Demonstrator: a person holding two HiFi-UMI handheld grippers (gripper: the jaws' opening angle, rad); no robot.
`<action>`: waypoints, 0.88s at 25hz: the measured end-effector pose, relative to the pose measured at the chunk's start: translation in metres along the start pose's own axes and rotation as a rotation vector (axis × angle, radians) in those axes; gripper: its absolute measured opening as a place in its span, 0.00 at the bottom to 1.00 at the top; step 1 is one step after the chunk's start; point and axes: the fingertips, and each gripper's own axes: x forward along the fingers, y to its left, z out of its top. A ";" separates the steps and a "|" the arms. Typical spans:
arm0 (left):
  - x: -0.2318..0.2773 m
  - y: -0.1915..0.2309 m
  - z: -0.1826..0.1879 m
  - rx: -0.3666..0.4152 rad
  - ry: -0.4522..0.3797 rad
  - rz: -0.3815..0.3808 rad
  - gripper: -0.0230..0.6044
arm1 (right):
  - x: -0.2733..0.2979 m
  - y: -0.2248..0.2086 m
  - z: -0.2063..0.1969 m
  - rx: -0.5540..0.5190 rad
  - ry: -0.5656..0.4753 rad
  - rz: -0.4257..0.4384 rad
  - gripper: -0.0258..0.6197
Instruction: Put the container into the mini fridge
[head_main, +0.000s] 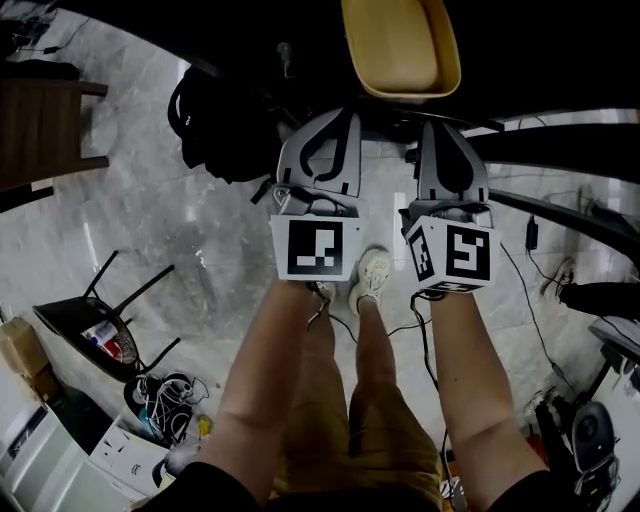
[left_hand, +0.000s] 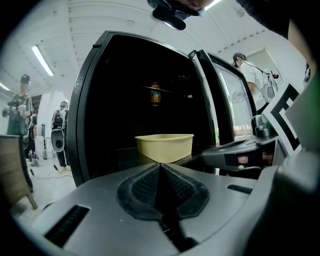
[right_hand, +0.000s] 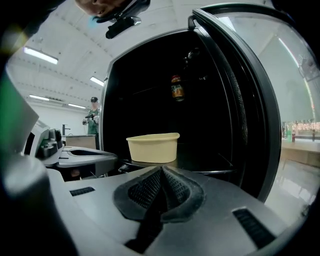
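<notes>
A pale yellow container (left_hand: 165, 146) stands on a shelf inside the open mini fridge (left_hand: 90, 100), which is dark inside. It also shows as the yellow tub (head_main: 400, 45) at the top of the head view and as the container (right_hand: 152, 147) straight ahead in the right gripper view. My left gripper (left_hand: 160, 166) is shut with nothing in it, a short way in front of the container. My right gripper (right_hand: 161, 170) is likewise shut and empty, beside the left one. In the head view the left gripper (head_main: 338, 118) and right gripper (head_main: 442, 128) point side by side at the fridge.
A bottle (right_hand: 176, 88) stands on an upper shelf. The fridge's glass door (right_hand: 255, 100) hangs open at the right. On the marble floor are a black bag (head_main: 215, 125), a tipped black chair (head_main: 100, 330), cables (head_main: 165, 400) and boxes. People (left_hand: 20, 110) stand in the background.
</notes>
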 end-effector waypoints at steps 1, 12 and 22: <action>0.002 0.001 0.001 0.003 0.003 -0.001 0.07 | 0.002 -0.001 0.003 -0.001 -0.003 -0.001 0.09; 0.026 0.010 0.009 0.017 -0.007 -0.007 0.07 | 0.023 -0.013 0.018 -0.002 -0.016 -0.002 0.09; 0.046 0.016 0.009 0.007 0.013 -0.008 0.07 | 0.029 -0.018 0.026 -0.024 -0.016 -0.003 0.09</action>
